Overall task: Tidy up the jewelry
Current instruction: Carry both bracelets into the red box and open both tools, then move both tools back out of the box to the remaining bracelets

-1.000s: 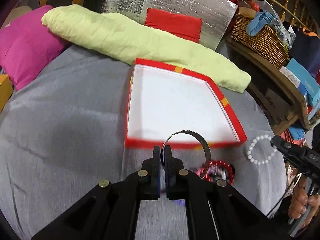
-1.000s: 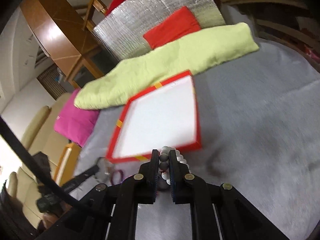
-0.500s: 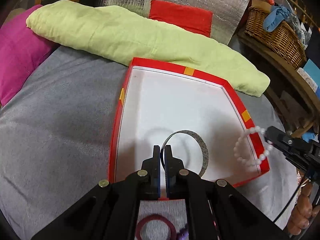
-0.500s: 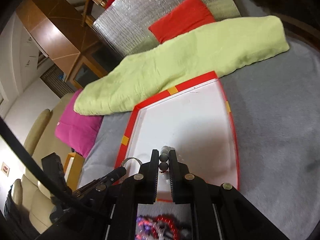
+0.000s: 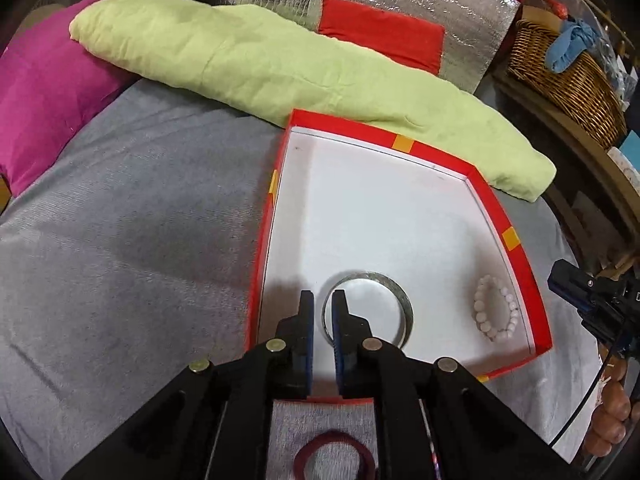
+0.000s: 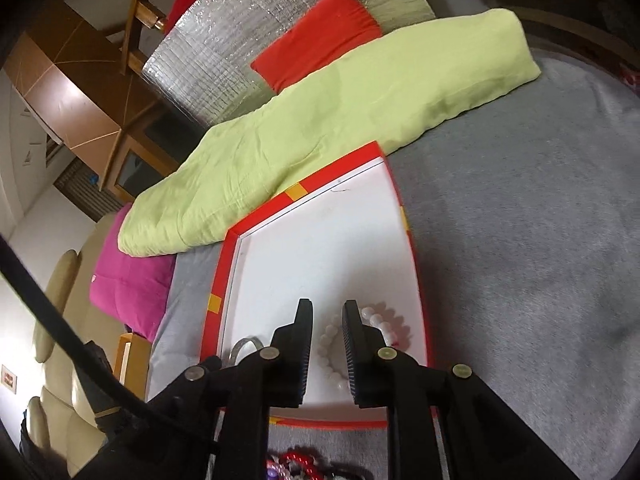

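A red box [image 5: 260, 260] with a white floor lies on the grey cloth. A silver bangle [image 5: 405, 304] rests flat on that floor. Its near edge sits in the gap of my left gripper [image 5: 323, 305], whose jaws are opening and do not press on it. A white bead bracelet [image 5: 513, 312] lies at the box's right side. In the right wrist view the bead bracelet [image 6: 384, 320] lies on the floor under my right gripper [image 6: 328, 312], whose jaws are opening with beads loose between them. The bangle [image 6: 244, 346] shows at the left. The right gripper [image 5: 564, 280] is also in the left wrist view.
A long green pillow [image 5: 280, 64] lies behind the box, with a magenta cushion [image 5: 44, 96] to its left and a red cushion [image 5: 380, 32] on foil behind. A wicker basket [image 5: 568, 76] stands at the right. A maroon band [image 5: 304, 452] and red beads [image 6: 296, 460] lie on the cloth.
Both grippers carried their pieces forward over the box and lowered them. The bangle and the bead bracelet now lie on the box floor, and both pairs of jaws have parted.
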The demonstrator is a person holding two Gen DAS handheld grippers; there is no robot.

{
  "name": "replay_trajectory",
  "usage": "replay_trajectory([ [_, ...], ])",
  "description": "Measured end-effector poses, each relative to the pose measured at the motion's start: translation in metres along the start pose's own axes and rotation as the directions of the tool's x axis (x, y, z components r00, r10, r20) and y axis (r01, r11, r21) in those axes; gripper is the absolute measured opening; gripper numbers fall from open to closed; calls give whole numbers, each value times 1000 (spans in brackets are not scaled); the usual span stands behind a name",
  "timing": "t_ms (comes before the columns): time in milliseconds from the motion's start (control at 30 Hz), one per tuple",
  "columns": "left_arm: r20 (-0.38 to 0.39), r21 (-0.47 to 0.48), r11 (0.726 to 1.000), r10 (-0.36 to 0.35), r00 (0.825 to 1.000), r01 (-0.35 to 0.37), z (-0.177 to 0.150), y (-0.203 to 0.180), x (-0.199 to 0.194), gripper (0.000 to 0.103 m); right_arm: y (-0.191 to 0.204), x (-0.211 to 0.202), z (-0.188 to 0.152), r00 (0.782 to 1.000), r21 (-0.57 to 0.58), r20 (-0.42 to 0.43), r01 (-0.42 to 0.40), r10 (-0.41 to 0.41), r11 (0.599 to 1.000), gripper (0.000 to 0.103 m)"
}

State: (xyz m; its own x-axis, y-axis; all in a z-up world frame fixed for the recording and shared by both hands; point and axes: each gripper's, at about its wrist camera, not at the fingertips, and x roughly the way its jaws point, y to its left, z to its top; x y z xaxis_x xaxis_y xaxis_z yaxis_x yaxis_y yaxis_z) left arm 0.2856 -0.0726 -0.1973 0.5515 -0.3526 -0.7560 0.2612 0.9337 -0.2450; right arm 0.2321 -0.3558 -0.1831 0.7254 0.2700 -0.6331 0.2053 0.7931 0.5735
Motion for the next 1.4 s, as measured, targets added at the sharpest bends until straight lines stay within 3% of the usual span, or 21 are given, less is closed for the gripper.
replay_trajectory([
  [67, 6, 9, 1000, -2, 1000, 2, -3, 0, -8, 21, 1, -3, -3, 1000, -10, -19, 5, -5, 1000, 19],
  [167, 1, 28, 1000, -13, 1000, 13, -10, 0, -20, 25, 3, -6, -13, 998, -39, -67, 17, -20, 999, 19],
  [433, -78, 171, 982, -65, 995, 78, -47, -20, -40, 25, -3, -21, -43, 983, -106, -178, 17, -36, 994, 19],
  [567, -125, 183, 977, -83, 989, 105, -72, -26, -44, 25, 0, -32, -56, 977, -154, -207, 8, -40, 988, 19],
  [667, -155, 193, 974, -90, 984, 119, -88, -32, -45, 25, -3, -36, -65, 973, -168, -227, 7, -45, 986, 31],
  [733, -161, 201, 971, -97, 982, 128, -94, -37, -46, 25, -8, -38, -70, 971, -150, -238, 3, -39, 989, 34],
  [900, -158, 204, 964, -141, 977, 172, -99, -49, -47, 25, -8, -37, -78, 960, -123, -278, -42, 6, 991, 34],
  [1167, -167, 247, 954, -130, 977, 169, -100, -60, -35, 25, 4, -20, -88, 940, -114, -337, -96, 52, 989, 34],
  [1400, -150, 302, 941, -113, 982, 154, -103, -59, -35, 14, 9, 7, -97, 925, -134, -379, -43, -11, 990, 34],
])
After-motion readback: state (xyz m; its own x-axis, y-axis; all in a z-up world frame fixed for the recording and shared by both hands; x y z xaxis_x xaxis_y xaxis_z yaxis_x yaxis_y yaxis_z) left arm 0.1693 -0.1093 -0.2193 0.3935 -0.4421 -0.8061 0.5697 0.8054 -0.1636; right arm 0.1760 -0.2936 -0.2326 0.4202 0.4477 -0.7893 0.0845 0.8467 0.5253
